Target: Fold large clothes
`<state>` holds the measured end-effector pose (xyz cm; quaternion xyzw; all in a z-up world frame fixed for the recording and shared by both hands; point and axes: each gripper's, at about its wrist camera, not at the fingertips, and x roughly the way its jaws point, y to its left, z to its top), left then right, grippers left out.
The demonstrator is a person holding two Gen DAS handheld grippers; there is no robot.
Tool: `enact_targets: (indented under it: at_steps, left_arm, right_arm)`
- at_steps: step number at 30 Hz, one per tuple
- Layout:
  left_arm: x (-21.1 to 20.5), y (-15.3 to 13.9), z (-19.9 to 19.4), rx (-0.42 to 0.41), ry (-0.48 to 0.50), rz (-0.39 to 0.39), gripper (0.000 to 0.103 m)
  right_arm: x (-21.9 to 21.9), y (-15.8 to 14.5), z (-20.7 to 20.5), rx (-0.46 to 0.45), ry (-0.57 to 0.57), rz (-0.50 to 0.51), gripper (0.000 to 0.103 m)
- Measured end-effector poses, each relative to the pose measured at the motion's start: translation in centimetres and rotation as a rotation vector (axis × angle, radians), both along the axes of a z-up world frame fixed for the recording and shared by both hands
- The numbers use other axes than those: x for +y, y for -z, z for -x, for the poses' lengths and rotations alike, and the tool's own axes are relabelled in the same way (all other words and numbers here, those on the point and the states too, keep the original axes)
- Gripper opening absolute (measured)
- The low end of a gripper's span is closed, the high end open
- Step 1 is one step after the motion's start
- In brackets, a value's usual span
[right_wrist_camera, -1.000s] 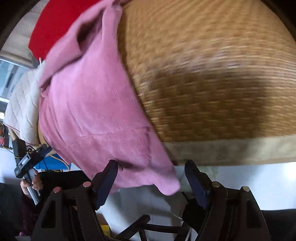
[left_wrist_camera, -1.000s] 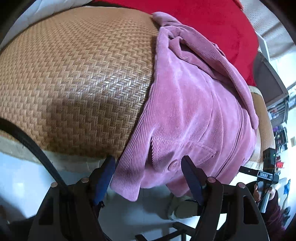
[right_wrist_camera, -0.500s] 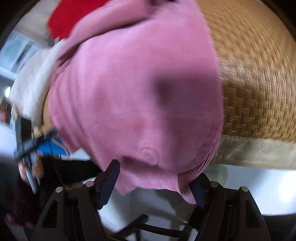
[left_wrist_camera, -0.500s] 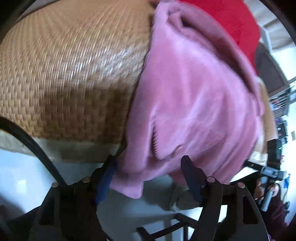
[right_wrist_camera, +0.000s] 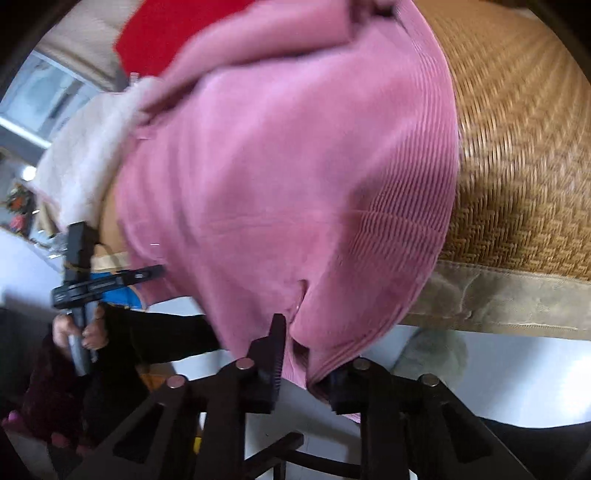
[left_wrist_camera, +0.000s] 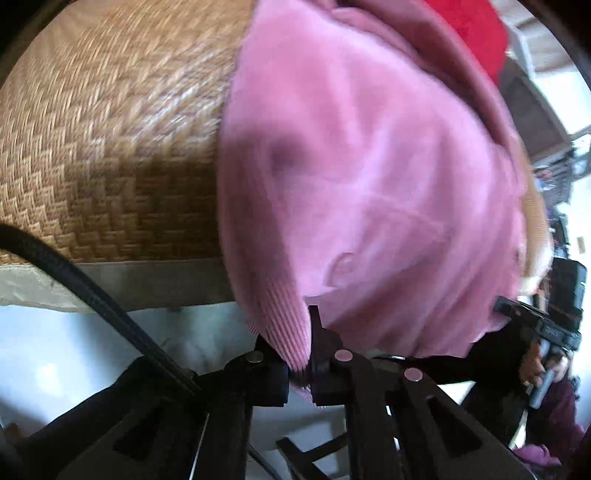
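A pink corduroy jacket (left_wrist_camera: 369, 166) lies on a woven straw mat (left_wrist_camera: 110, 129) and hangs over the mat's near edge. My left gripper (left_wrist_camera: 295, 354) is shut on the jacket's lower left corner at the hem. In the right wrist view the same jacket (right_wrist_camera: 295, 177) fills the middle, and my right gripper (right_wrist_camera: 306, 365) is shut on its lower right hem corner. Each gripper shows in the other's view, at the right edge (left_wrist_camera: 535, 328) and at the left (right_wrist_camera: 96, 284). The jacket's collar end lies far from me and is blurred.
A red blanket (left_wrist_camera: 469, 22) lies beyond the jacket at the far side. A white quilted cover (right_wrist_camera: 85, 155) lies beside the mat. The mat's beige border (right_wrist_camera: 517, 299) marks the near edge, with pale floor (left_wrist_camera: 55, 350) below it.
Both grippers were open on either side of the jacket's hanging hem. They have moved in and closed on its two lower corners. The jacket has shifted and fills more of each view.
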<state>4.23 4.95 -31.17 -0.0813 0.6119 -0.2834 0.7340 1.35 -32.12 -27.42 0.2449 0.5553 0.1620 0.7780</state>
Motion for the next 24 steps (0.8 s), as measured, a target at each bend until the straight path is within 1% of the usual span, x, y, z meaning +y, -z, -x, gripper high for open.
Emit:
enact_targets:
  at_steps: [1, 2, 3, 4, 5, 6, 7, 8, 9, 10, 11, 12, 13, 14, 15, 16, 18, 20, 22, 23, 24]
  left_arm:
    - [0.2, -0.4, 0.2, 0.0, 0.006, 0.032, 0.007]
    - [0.5, -1.1, 0.7, -0.001, 0.014, 0.084, 0.007]
    - [0.7, -1.6, 1.0, -0.006, 0.019, 0.108, 0.007]
    - [0.8, -2.1, 1.2, -0.015, 0.025, 0.129, 0.008]
    - [1.0, -2.3, 1.3, -0.018, 0.028, 0.143, 0.008]
    - [1.0, -2.4, 1.7, -0.011, 0.032, 0.154, 0.008]
    - [0.8, -2.1, 1.9, 0.0, 0.039, 0.149, 0.008]
    - [0.2, -2.1, 1.2, 0.005, 0.038, 0.131, 0.008]
    - [0.1, -1.5, 0.3, 0.015, 0.028, 0.098, 0.017]
    - [0.0, -0.8, -0.6, 0.038, 0.015, 0.077, 0.031]
    - [0.3, -0.2, -0.5, 0.064, 0.003, 0.071, 0.038]
    - [0.8, 0.2, -0.4, 0.087, -0.02, 0.071, 0.041]
    - [1.2, 0.5, -0.4, 0.098, -0.041, 0.071, 0.041]
    - [1.4, 0.7, -0.5, 0.102, -0.051, 0.074, 0.041]
    - [1.6, 0.7, -0.3, 0.094, -0.056, 0.072, 0.029]
    - [1.6, 0.5, -0.7, 0.089, -0.053, 0.072, 0.004]
    - [1.3, -0.2, -0.4, 0.065, -0.03, 0.081, 0.004]
    - [1.3, -1.2, -0.5, 0.053, -0.012, 0.125, 0.004]
    - [2.2, -3.3, -0.6, 0.024, 0.012, 0.22, 0.004]
    - [2.5, -4.7, -0.5, 0.0, 0.021, 0.261, 0.004]
    - [2.8, -5.7, 0.1, -0.015, 0.022, 0.287, 0.004]
  right_arm:
    - [-0.4, -0.2, 0.2, -0.007, 0.008, -0.034, 0.018]
    - [-1.7, -0.1, 0.6, -0.012, 0.011, -0.053, 0.018]
    - [-2.0, -0.4, 0.6, -0.019, 0.01, -0.067, 0.017]
    - [-2.1, -0.7, 0.4, -0.024, -0.003, -0.055, 0.017]
    - [-2.0, -0.6, 0.2, -0.016, -0.013, -0.034, 0.017]
    - [-1.8, -0.1, -0.3, 0.016, -0.034, -0.006, 0.017]
    - [-1.7, 0.6, -0.7, 0.027, -0.039, -0.008, 0.017]
    - [-1.8, 1.2, -1.1, 0.035, -0.032, -0.019, 0.018]
    - [-2.3, 1.7, -1.4, 0.045, -0.024, -0.031, 0.019]
    - [-2.7, 2.2, -1.9, 0.073, 0.005, -0.058, 0.022]
    - [-3.4, 2.5, -1.5, 0.094, 0.026, -0.074, 0.025]
    - [-3.6, 2.6, -1.6, 0.104, 0.036, -0.077, 0.026]
    - [-3.7, 2.8, -1.6, 0.095, 0.039, -0.067, 0.025]
    - [-3.5, 2.3, -1.3, 0.087, 0.035, -0.054, 0.025]
    - [-2.8, 2.1, -1.0, 0.075, 0.019, -0.028, 0.025]
    - [-2.1, 1.3, -0.7, 0.064, -0.003, 0.004, 0.023]
    - [-1.9, 0.1, -0.3, 0.045, -0.03, 0.022, 0.018]
    - [-2.3, -1.9, 0.2, 0.0, -0.045, 0.009, 0.014]
    - [-2.8, -4.8, 0.6, -0.082, -0.052, -0.002, 0.014]
    - [-3.0, -5.5, 0.6, -0.104, -0.05, -0.003, 0.013]
    - [-3.5, -7.0, 0.5, -0.139, -0.041, -0.005, 0.013]
